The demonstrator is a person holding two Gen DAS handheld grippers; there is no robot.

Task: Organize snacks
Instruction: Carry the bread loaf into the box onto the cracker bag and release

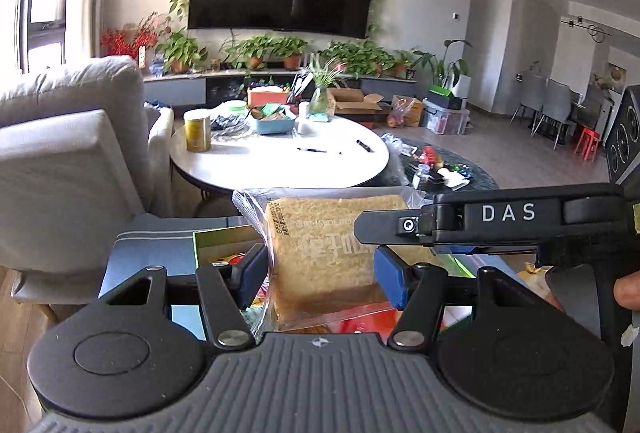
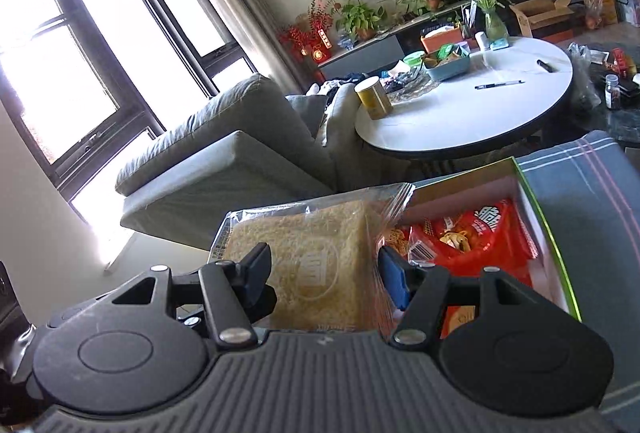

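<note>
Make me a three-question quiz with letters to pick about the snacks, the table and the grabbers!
1. Where is the gold can?
A. on the white table
B. in the box
C. on the sofa

2. What colour is the snack bag in the box?
A. blue
B. red
C. purple

3. What are both grippers doing?
A. hanging empty
B. holding a pen
C. gripping the bread bag

Answers: 1 A, the can stands at the table's edge. 2 B, red wrapper shows inside the box. 3 C, the left gripper and right gripper each have fingers on both sides of the bread.
</note>
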